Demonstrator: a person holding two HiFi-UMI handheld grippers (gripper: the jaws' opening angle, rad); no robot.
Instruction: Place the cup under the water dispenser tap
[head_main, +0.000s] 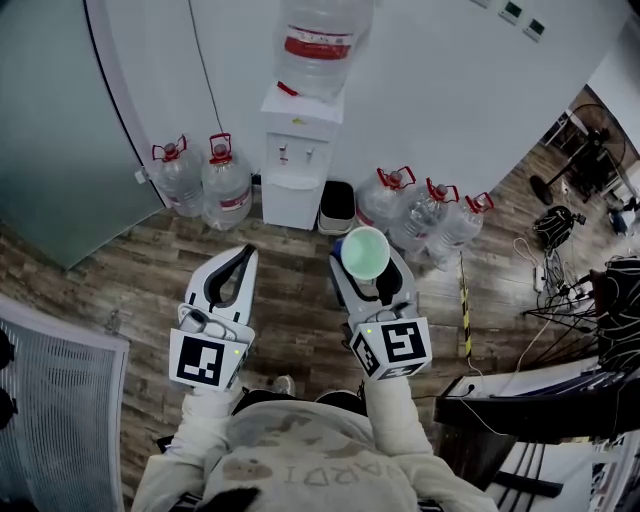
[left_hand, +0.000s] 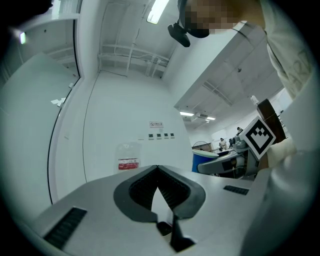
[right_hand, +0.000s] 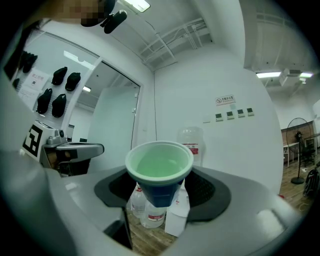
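In the middle of the head view, the right gripper (head_main: 368, 266) is gripping the cup (head_main: 365, 252) with its jaws wide apart. The cup is standing upright, mouth up and long axis vertical, lower in the frame than the water dispenser (head_main: 298, 165). The left gripper (head_main: 242, 256) is sitting closed and empty.

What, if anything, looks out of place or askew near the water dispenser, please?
Nothing stands out: the cup sits upright in the right gripper, the water dispenser stands straight, and the spare bottles beside it are upright.

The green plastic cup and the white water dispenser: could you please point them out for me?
green plastic cup (head_main: 365, 253), head view, on its inside bottom.
white water dispenser (head_main: 290, 208), head view, on its lower front panel.
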